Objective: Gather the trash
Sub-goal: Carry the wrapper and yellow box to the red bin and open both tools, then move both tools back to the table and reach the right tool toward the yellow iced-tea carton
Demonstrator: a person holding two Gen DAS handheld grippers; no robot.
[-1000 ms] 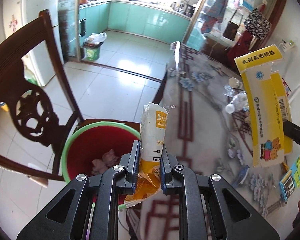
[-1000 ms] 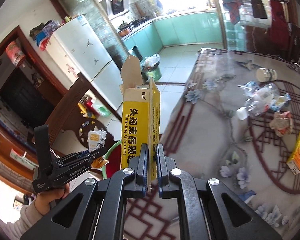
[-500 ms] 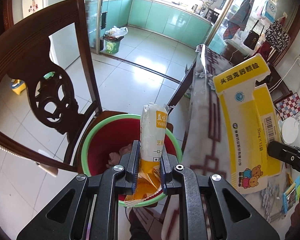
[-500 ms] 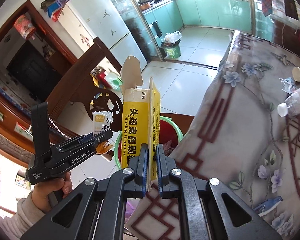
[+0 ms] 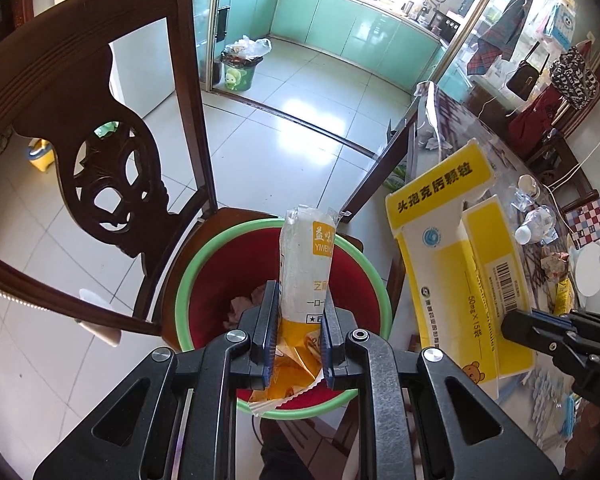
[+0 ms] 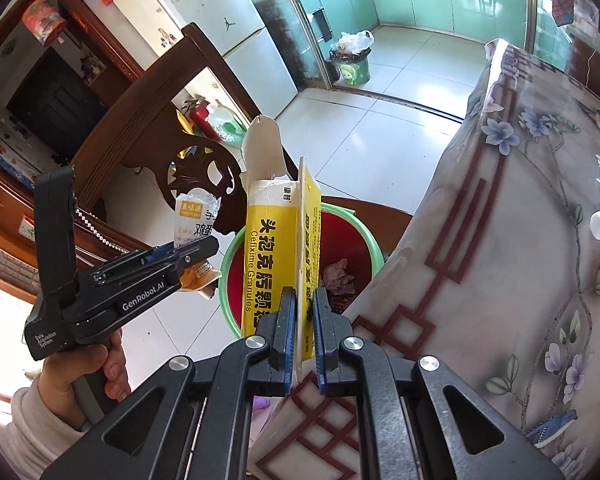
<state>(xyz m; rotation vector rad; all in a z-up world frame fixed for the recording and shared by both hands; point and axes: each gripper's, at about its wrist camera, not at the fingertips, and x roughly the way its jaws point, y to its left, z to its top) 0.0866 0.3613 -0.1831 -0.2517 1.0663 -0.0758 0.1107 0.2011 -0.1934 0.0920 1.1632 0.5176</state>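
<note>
Left gripper [image 5: 298, 334] clamped on snack wrapper [image 5: 306, 268], right gripper [image 6: 302, 334] pinching yellow medicine box [image 6: 274, 256]; both poised above red bin [image 5: 216, 276] on chair seat [image 5: 236, 218] beside table edge [image 6: 440, 220], presumably for dropping.

Left tool [image 5: 298, 342] sits at bottom centre of its own view, jaws closed tight on something pinched between the blue pads, fingers pointing up-frame. In the right wrist view the same tool [image 6: 204, 256] shows at the left, angled up to the right, a bare hand [image 6: 88, 376] wrapped round its handle at lower left, pale sleeve at the wrist. Right tool [image 6: 302, 334] fills bottom centre there, jaws clamped nearly together on what it holds; its tip [image 5: 516, 326] pokes in from the right edge of the left view.
</note>
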